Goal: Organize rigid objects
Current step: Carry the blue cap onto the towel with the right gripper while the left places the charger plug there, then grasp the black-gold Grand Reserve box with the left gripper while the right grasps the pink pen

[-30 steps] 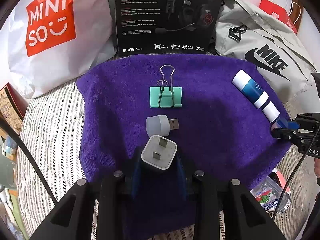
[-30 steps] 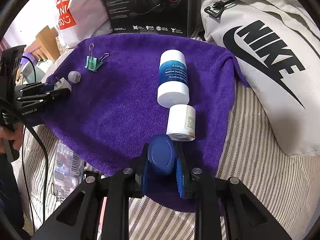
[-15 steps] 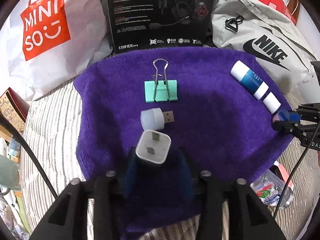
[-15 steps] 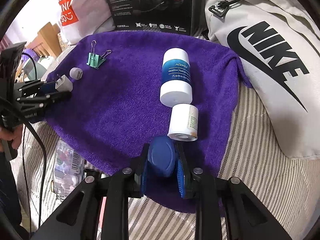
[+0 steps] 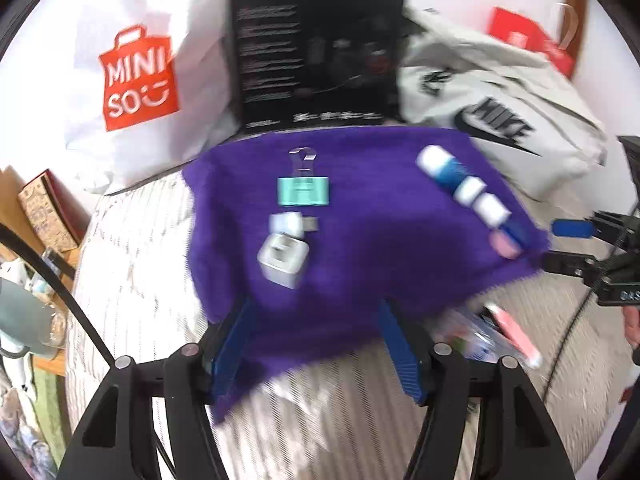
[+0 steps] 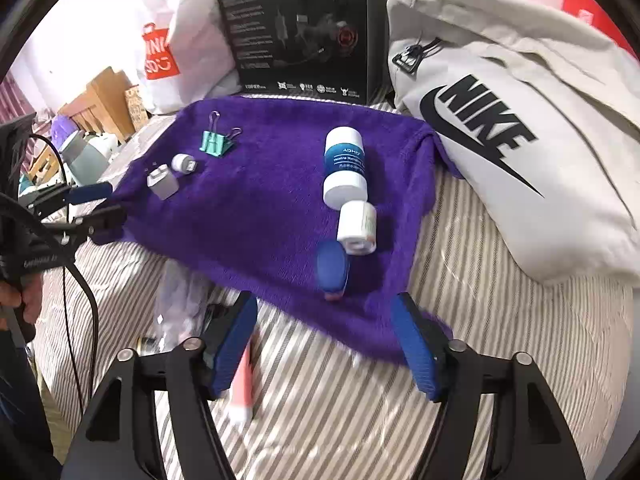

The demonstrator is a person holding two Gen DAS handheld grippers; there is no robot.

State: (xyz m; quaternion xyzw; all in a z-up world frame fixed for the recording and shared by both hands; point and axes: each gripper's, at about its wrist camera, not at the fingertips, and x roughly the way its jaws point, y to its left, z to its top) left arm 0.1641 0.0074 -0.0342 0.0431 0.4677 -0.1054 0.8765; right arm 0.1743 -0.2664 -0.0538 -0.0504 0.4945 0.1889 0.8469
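now both let go at once: the left gripper (image 5: 320, 344) gapes behind the white charger (image 5: 283, 261), the right gripper (image 6: 330, 340) behind the blue case (image 6: 332, 266). two neat rows on the purple towel (image 6: 256, 216), looks about finished.

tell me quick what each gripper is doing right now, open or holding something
Left gripper: open, holding nothing; white charger lies on the towel.
Right gripper: open, holding nothing; blue case lies on the towel.

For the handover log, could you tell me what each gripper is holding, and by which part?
Nothing is held: the left gripper and right gripper are open, with the charger and blue case lying on the towel.
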